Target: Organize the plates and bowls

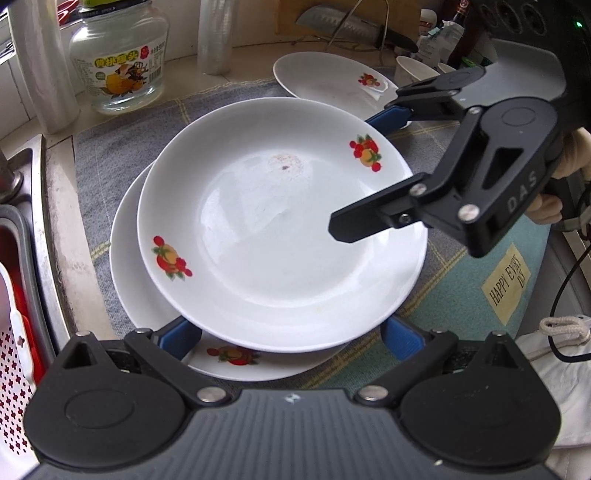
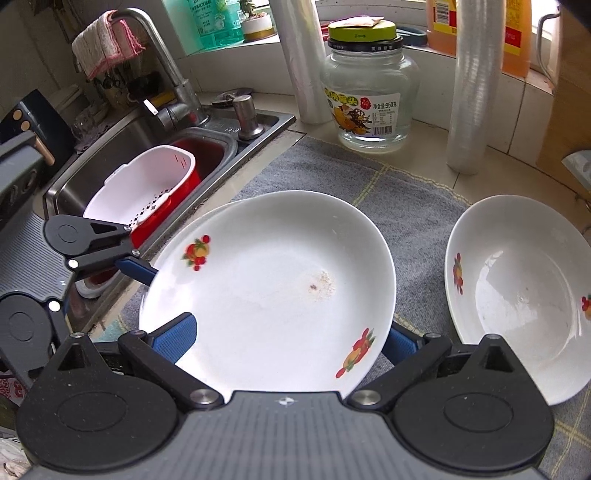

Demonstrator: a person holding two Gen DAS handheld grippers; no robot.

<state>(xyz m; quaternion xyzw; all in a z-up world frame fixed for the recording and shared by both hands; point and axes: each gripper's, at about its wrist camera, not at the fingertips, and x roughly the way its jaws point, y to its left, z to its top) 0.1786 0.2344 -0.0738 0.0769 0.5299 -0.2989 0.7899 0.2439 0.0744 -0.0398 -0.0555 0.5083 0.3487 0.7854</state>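
A white plate with fruit prints (image 1: 273,229) (image 2: 269,295) sits on top of a second matching plate (image 1: 147,302) on a grey cloth (image 1: 122,147). A third matching plate (image 1: 325,79) (image 2: 524,295) lies apart on the cloth. My left gripper (image 1: 291,338) is open, its blue pads either side of the top plate's near rim. My right gripper (image 2: 291,339) is also open and straddles the top plate's opposite rim; in the left wrist view one of its fingers (image 1: 369,221) hangs over the plate.
A steel sink (image 2: 122,140) with a red and white strainer basket (image 2: 147,192) is beside the cloth. A glass jar (image 2: 369,99) and two rolls of plastic wrap (image 2: 472,92) stand behind. A knife (image 1: 354,27) and paper cups (image 1: 413,70) lie beyond the third plate.
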